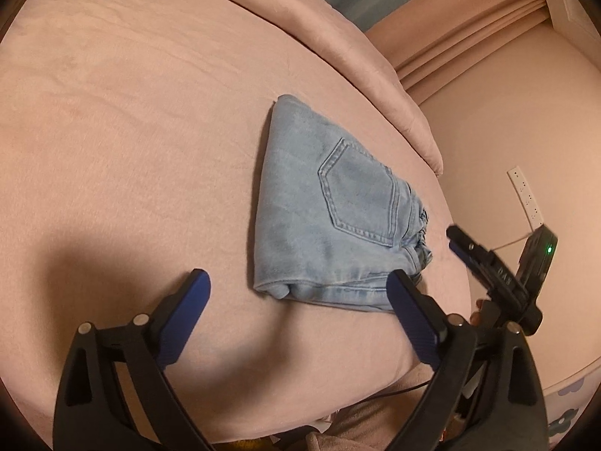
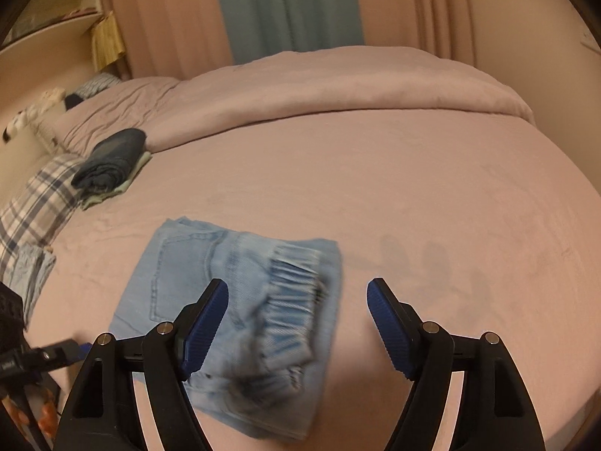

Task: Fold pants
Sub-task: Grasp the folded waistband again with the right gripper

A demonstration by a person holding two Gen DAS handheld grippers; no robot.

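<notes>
a: where are the jeans (image 1: 330, 218)?

b: folded into a bundle on the pink bed (image 1: 131, 131), just ahead of my left gripper (image 1: 296, 293) and right gripper (image 2: 296, 300). both spread wide, holding nothing.

a: how will they handle?

b: soft, thick denim, i think; i'd pinch the stacked near edge.
</notes>
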